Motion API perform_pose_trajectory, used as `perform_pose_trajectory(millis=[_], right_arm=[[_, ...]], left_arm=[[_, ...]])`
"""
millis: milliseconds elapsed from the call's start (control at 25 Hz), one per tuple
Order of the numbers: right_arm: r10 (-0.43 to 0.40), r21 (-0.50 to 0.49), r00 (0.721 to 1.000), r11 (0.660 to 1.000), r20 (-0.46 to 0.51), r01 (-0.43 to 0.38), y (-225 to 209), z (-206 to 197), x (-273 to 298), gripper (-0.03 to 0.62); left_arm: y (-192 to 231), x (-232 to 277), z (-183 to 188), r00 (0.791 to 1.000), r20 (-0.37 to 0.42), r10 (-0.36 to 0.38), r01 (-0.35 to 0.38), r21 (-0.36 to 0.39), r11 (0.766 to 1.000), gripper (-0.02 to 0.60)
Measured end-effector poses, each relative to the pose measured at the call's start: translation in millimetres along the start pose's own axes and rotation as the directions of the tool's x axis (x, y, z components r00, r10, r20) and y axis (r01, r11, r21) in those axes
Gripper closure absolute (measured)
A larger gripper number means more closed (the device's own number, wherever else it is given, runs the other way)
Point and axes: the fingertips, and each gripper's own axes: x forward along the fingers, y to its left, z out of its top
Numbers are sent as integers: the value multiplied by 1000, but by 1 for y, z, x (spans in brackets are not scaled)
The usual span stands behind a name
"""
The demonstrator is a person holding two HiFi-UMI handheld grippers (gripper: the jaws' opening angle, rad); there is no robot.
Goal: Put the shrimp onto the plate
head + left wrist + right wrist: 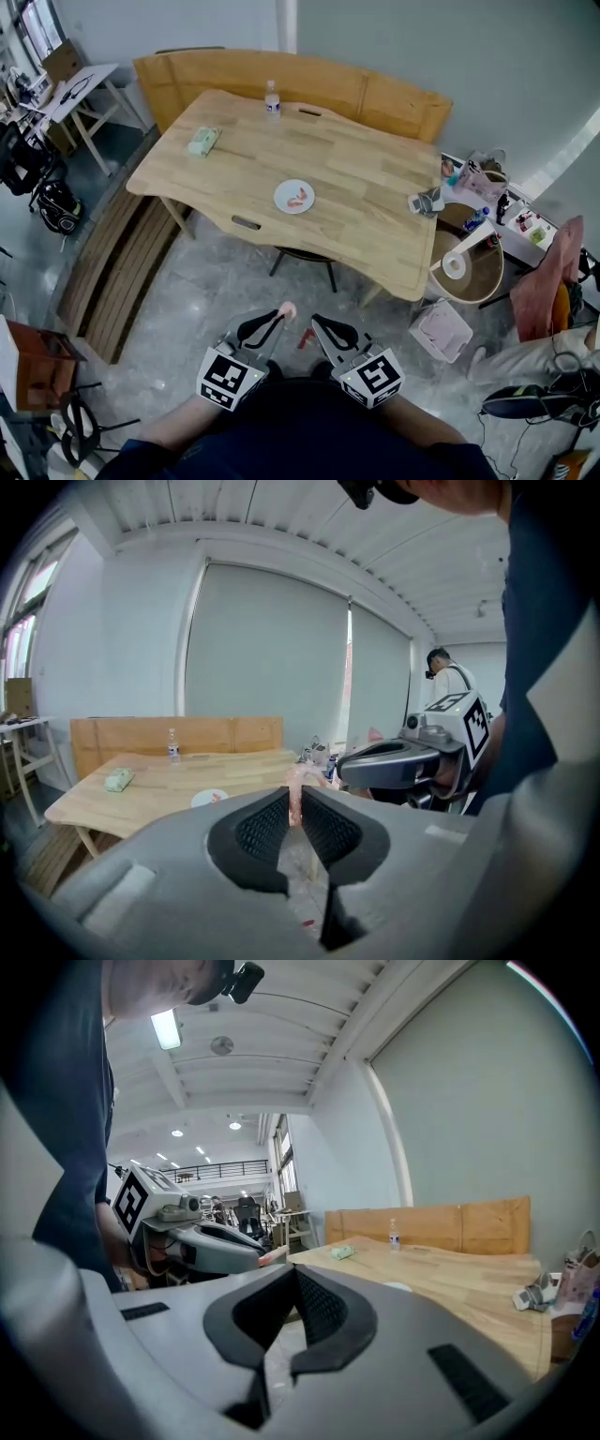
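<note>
Two grippers held low over the floor, well short of the wooden table point(375, 178).
The left gripper point(278, 321) is clamped on a pink shrimp point(295, 782), which is mostly hidden between the pads with only its end showing past the tips. The right gripper point(293, 1275) has its jaws pressed together on nothing. A white plate point(282, 190) sits mid-table, well apart from both, and carries something orange too small to identify. The label on the bottle point(272, 99) is too small to read.
</note>
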Motion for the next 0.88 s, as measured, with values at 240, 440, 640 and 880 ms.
perform_pose_trajectory(millis=[240,440,640,880], right_arm=[[12,-6,1000,1000,2,-12,-15,-6,-15,585],[31,-7,999,999,-22,-32,-32,-19,-24,585],[35,-5,999,999,-34,-35,-46,-22,-20,585],[18,-1,999,1000,-43,-18,-71,-18,7,585]], left_arm=[[-9,8,2,999,-1,37,-37,6,999,537],[-7,19,3,995,13,103,-103,-13,995,536],[6,28,8,991,20,129,-129,-22,991,537],[41,49,13,991,29,128,-128,-21,992,536]])
